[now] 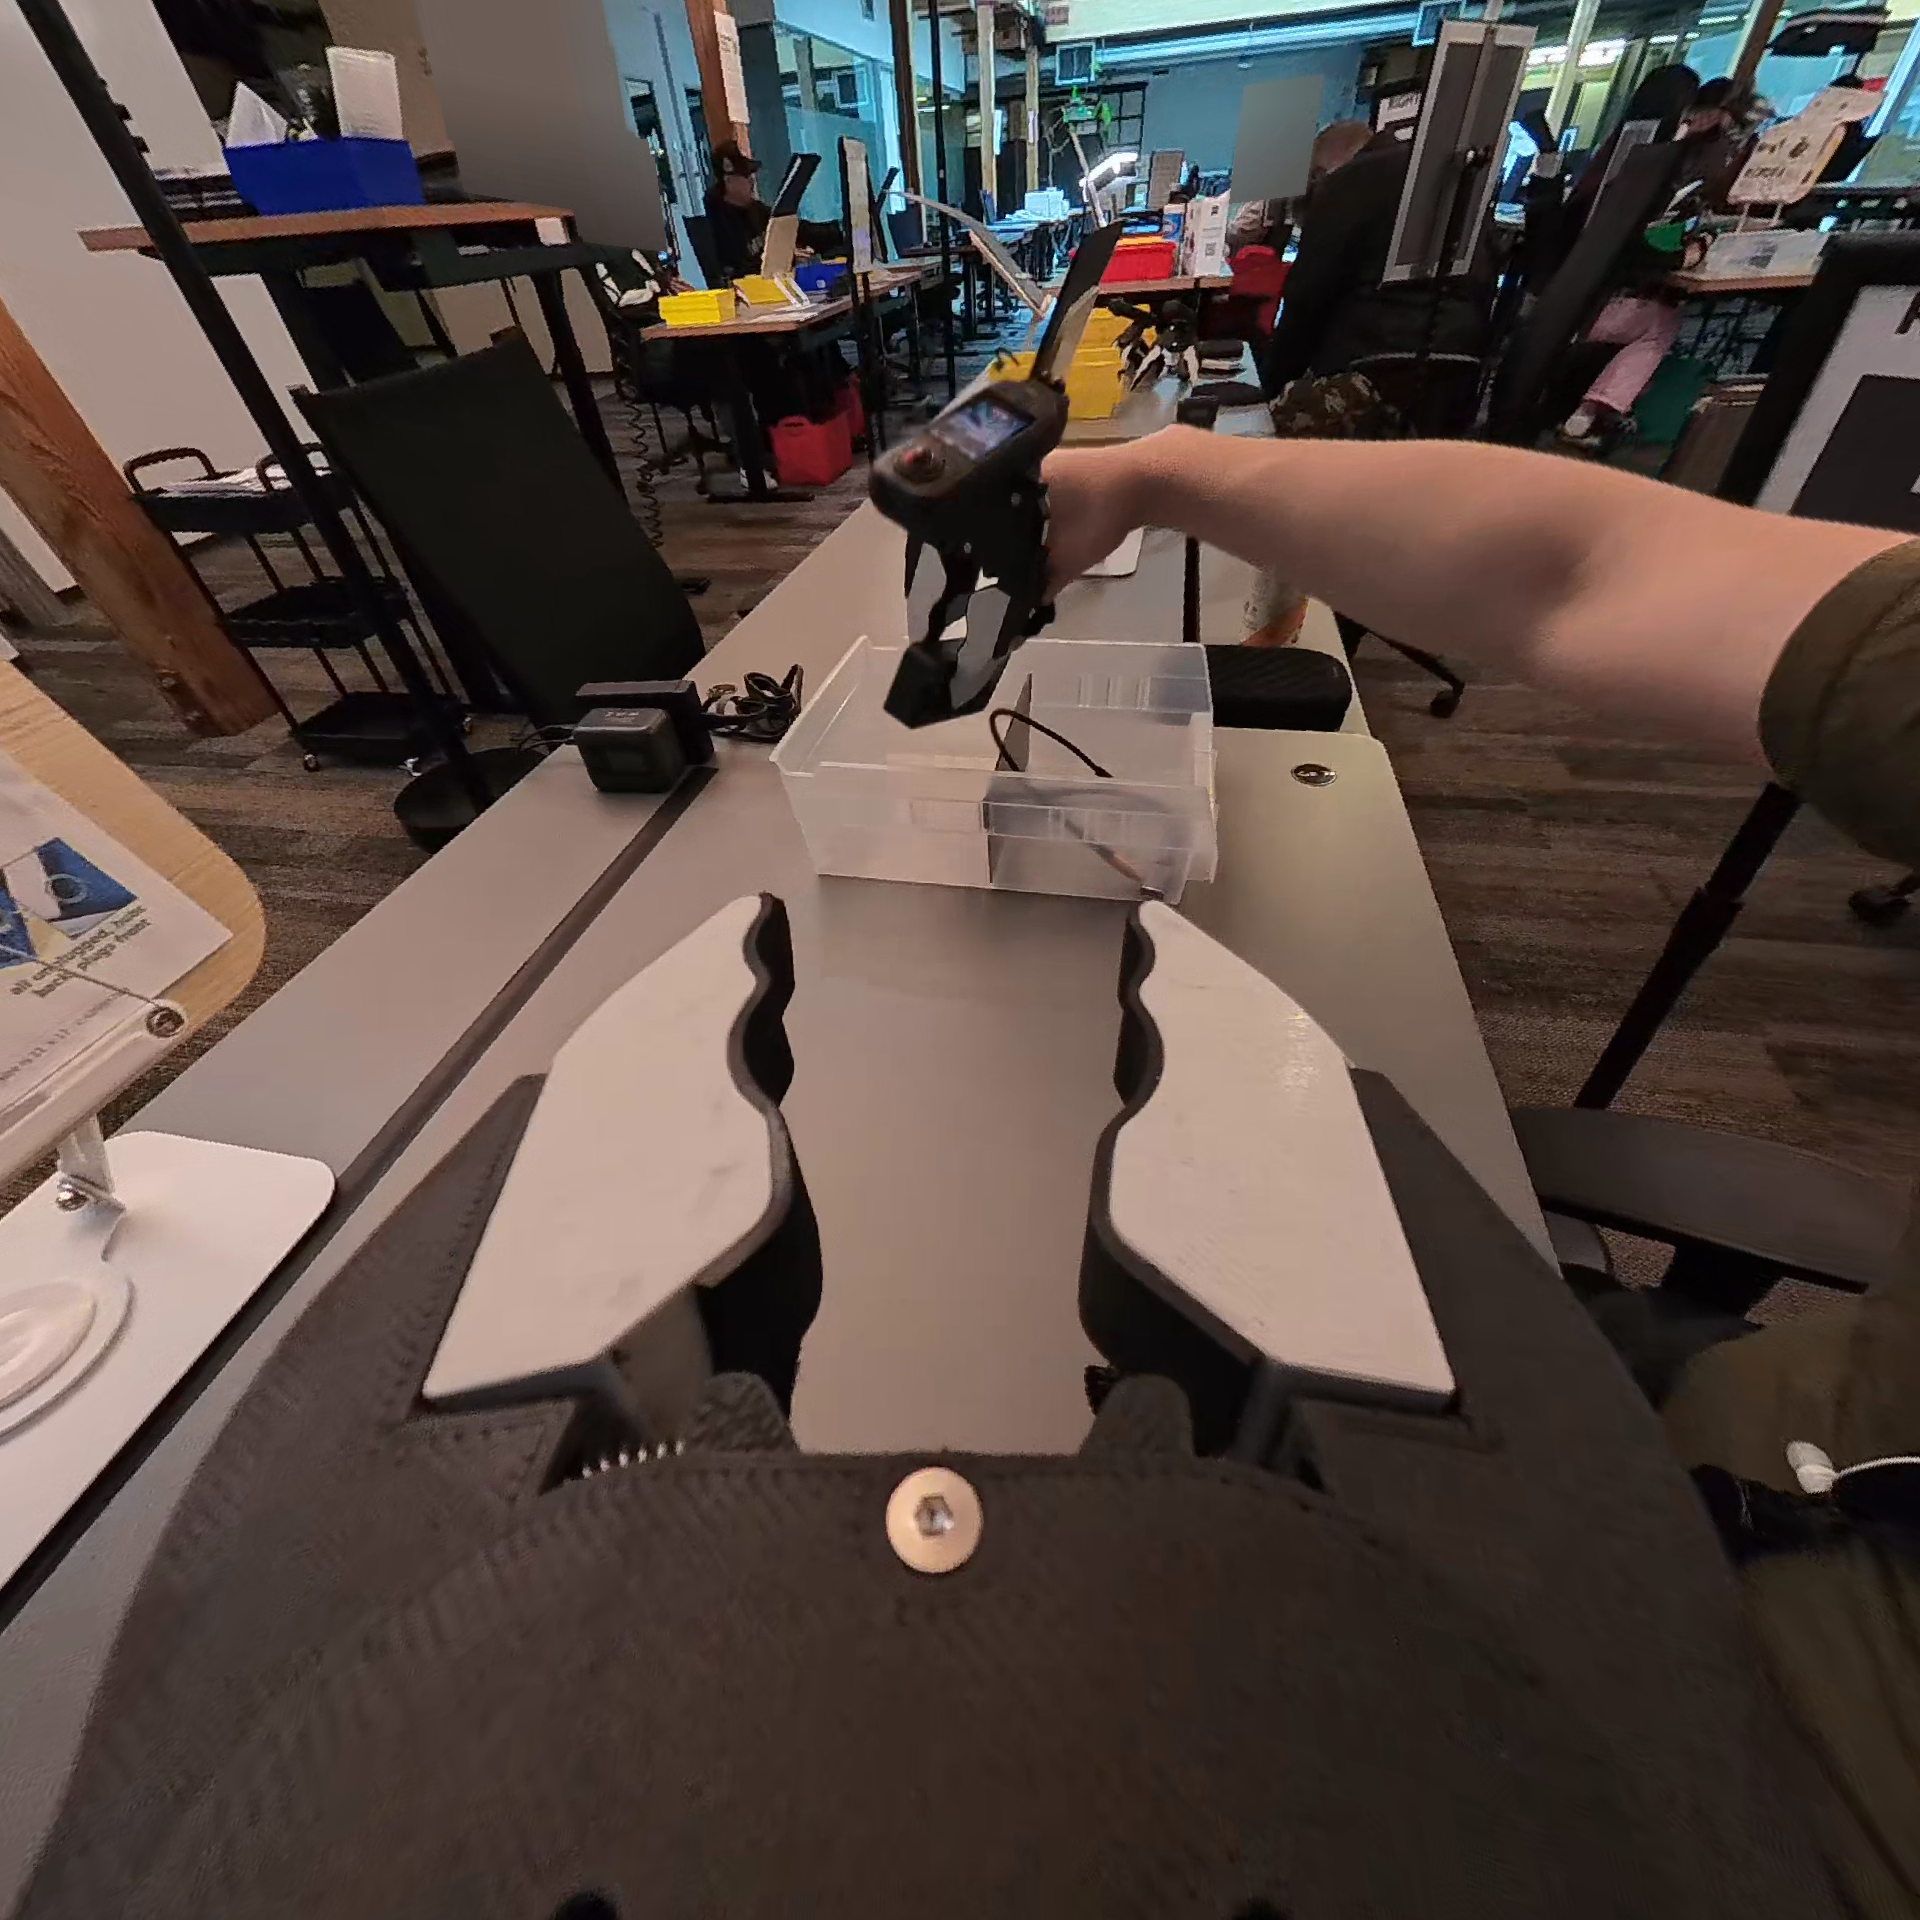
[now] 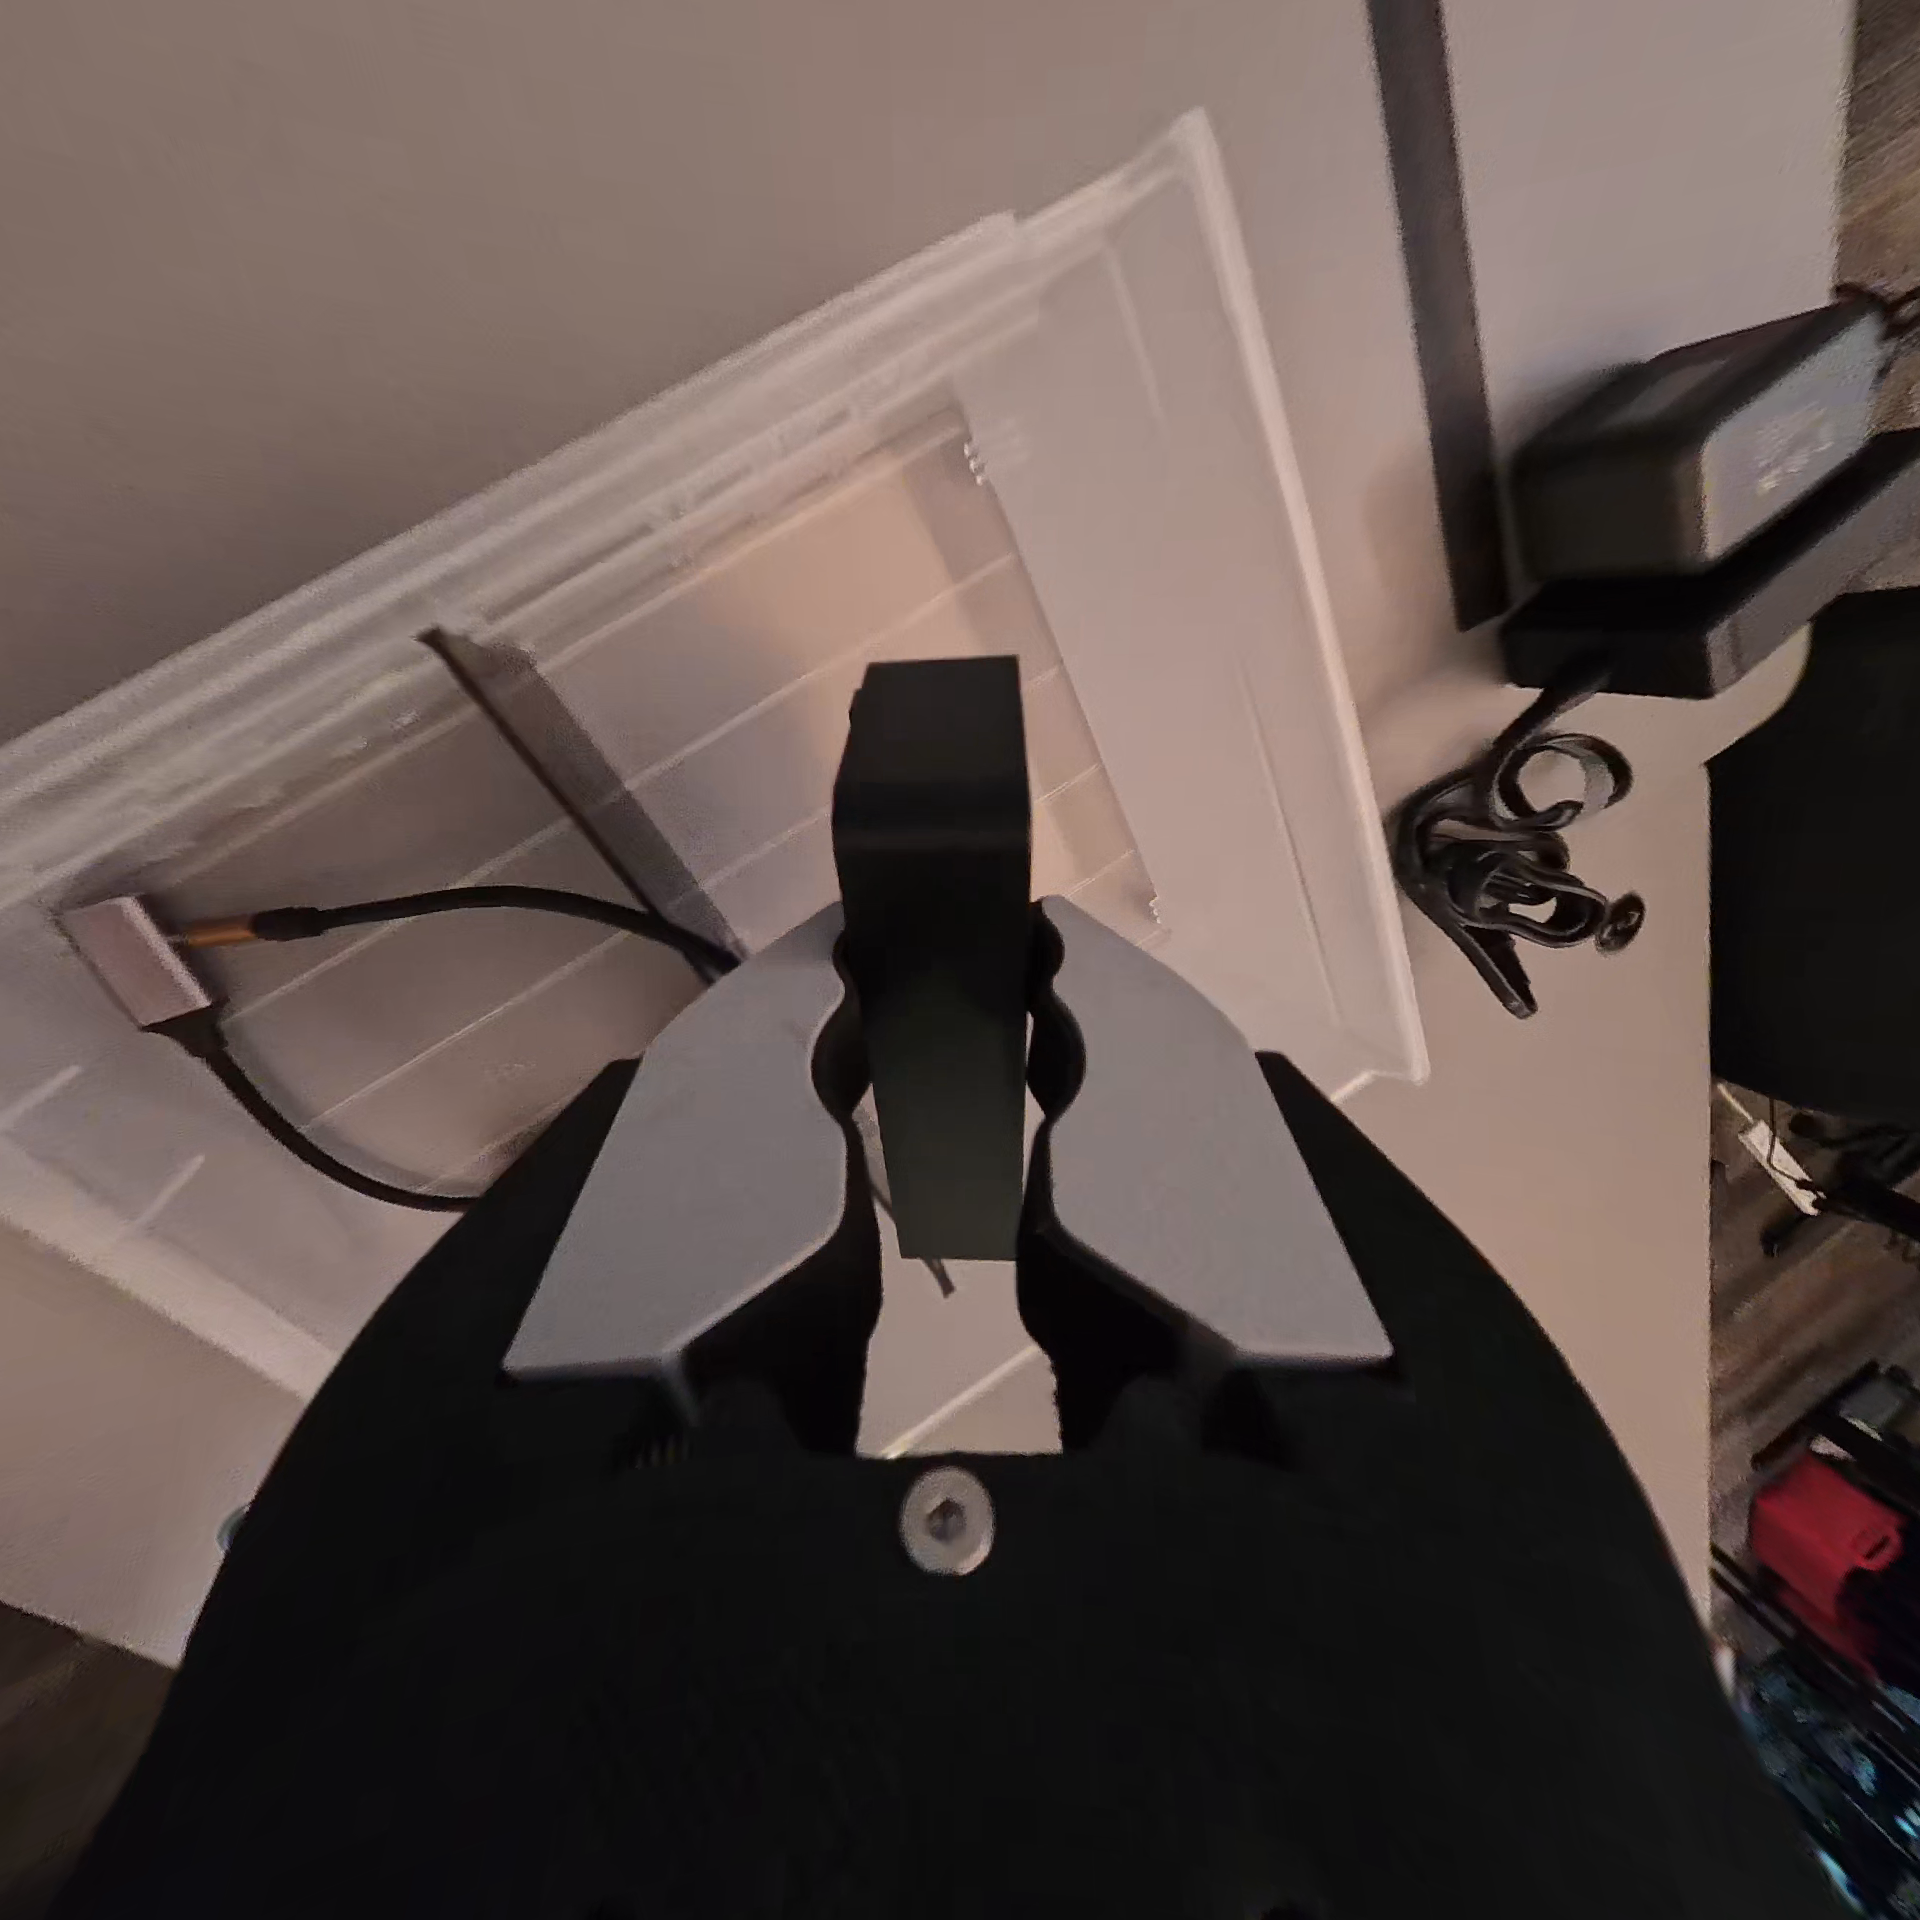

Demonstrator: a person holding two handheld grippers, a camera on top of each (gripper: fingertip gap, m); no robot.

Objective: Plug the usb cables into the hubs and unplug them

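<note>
My right gripper (image 2: 940, 935) is shut on a black block-shaped hub (image 2: 935, 769) and holds it tilted over the empty compartment of a clear plastic bin (image 2: 1299, 623). In the bin's other compartment, past the divider (image 2: 582, 769), lies a black USB cable (image 2: 416, 909) with a grey metal plug (image 2: 130, 961). In the left wrist view the right gripper (image 1: 971, 665) hangs just above the bin (image 1: 883, 821) with the hub (image 1: 916, 694) at its tips, and the cable (image 1: 1049, 738) shows inside. My left gripper (image 1: 956, 935) is open and empty, above the grey table just short of the bin.
A black power adapter (image 1: 634, 743) and a bundle of black ties (image 1: 758, 701) lie left of the bin. A black case (image 1: 1278, 686) lies behind it. A white stand with a printed sheet (image 1: 156, 1226) is at the left. A person's arm (image 1: 1455, 561) reaches in from the right. The left gripper's tips are roughly 45 centimeters from the right gripper's.
</note>
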